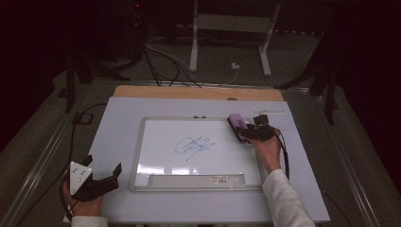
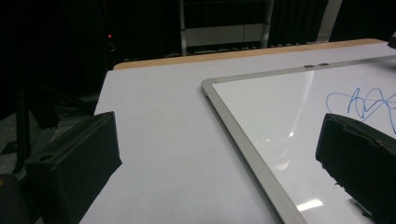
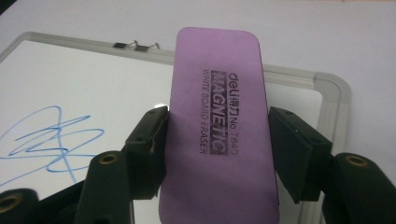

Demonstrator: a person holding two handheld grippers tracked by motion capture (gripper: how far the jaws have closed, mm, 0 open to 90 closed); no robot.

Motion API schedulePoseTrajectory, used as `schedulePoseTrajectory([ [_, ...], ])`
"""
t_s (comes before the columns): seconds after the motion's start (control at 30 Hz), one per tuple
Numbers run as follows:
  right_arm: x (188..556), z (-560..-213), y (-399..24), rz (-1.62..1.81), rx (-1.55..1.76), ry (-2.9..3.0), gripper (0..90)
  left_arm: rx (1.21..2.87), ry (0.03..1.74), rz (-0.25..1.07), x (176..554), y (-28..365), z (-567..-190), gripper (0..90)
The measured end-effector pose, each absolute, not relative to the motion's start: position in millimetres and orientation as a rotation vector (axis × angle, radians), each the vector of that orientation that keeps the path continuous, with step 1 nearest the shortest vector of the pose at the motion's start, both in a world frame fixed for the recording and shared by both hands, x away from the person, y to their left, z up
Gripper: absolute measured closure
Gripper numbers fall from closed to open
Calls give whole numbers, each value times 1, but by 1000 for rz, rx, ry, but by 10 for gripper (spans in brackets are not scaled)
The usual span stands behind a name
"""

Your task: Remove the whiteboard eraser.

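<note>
A purple whiteboard eraser [image 1: 238, 126] is over the top right corner of the whiteboard [image 1: 140, 156], with my right gripper [image 1: 246, 130] shut on its long sides. In the right gripper view the eraser [image 3: 217, 140], printed "MAGNETIC", sits between both pads, above the board's rounded corner [image 3: 337, 100]. A blue scribble [image 1: 194, 145] marks the middle of the board; the scribble [image 3: 51, 140] lies left of the eraser. My left gripper [image 1: 104, 164] rests open at the table's near left, beside the board's left frame [image 2: 243, 135], with nothing between its jaws.
The board lies on a white table cover [image 1: 118, 123] with a wooden edge [image 1: 198, 92] at the far side. A thin white stick-like item [image 1: 269, 112] lies past the right gripper. Cables and metal stand legs [image 1: 194, 52] are on the floor beyond.
</note>
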State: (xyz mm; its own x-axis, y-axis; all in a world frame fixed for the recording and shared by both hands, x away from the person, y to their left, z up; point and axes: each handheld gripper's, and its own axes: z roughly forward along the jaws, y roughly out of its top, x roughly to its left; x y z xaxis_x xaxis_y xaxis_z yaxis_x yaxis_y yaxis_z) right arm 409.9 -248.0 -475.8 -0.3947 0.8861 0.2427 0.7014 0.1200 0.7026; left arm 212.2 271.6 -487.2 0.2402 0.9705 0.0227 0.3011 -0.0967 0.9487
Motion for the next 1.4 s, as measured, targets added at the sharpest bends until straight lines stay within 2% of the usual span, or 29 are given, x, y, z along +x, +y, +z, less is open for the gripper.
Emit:
schedulePoseTrajectory([
  [0.5, 404, -457, -212, 1157, 1414, 2233, 407, 1581, 1220, 910, 211, 273, -487, 5],
  [1.4, 396, -461, -182, 1163, 1306, 2316, 406, 1585, 1222, 915, 210, 274, -487, 5],
])
